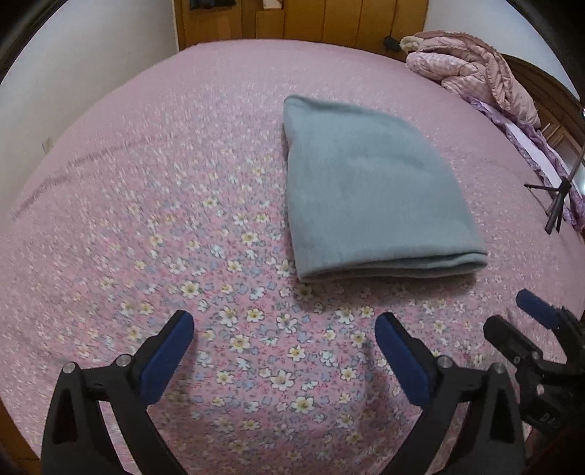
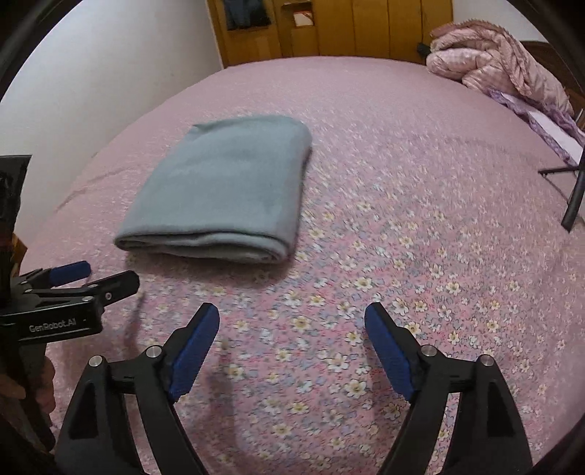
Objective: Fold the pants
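Left gripper, right gripper: fingers spread wide, empty.

- A pink floral bedspread lies under and ahead of the gripper, filling most of both views.
- A crumpled pink quilt sits far ahead to the right (bunched, not folded).
- A wooden wardrobe stands straight ahead beyond the bed.
- A black tripod leg shows at the right edge.
- A white wall rises ahead left.

Grey-blue pants on a pink flowered bedspread; blue-padded black claws.
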A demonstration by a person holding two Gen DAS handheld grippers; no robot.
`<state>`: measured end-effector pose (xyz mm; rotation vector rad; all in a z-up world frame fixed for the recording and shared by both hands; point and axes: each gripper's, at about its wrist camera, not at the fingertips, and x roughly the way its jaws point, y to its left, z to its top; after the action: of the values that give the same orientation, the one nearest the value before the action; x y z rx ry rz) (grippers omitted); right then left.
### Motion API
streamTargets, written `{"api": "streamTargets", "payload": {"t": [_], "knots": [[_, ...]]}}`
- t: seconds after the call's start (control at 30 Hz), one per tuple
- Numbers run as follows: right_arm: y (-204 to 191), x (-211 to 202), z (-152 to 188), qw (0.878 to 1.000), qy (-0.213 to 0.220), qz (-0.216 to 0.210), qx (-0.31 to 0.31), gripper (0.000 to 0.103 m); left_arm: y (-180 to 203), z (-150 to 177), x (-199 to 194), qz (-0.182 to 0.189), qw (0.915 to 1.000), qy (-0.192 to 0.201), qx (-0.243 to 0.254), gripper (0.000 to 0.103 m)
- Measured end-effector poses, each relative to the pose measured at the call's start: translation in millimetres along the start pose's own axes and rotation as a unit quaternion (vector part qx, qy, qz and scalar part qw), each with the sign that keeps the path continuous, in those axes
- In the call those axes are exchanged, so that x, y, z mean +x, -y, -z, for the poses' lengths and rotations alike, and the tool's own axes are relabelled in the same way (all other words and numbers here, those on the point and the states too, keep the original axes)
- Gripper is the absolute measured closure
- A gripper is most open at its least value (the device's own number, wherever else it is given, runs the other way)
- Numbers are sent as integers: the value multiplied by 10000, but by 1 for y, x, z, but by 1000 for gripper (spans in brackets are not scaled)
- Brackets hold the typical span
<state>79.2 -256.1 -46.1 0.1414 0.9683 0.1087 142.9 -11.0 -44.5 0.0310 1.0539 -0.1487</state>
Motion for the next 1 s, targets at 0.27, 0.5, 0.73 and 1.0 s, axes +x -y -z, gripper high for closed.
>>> {"api": "streamTargets", "payload": {"t": [0.27,0.5,0.73,1.0], "knots": [[-2,23,0,9995,-93,211,-192,13,8,-2,18,-256,9996,-67,99,0],[-11,30,3,9992,66,330,-232,4,12,-4,20,-284,9996,-32,86,0],[-17,33,7,9989,147,357,-253,0,15,-4,22,-336,9994,2,106,0],[-17,33,9,9989,175,358,-257,0,16,-5,23,-337,9994,24,109,0]]}}
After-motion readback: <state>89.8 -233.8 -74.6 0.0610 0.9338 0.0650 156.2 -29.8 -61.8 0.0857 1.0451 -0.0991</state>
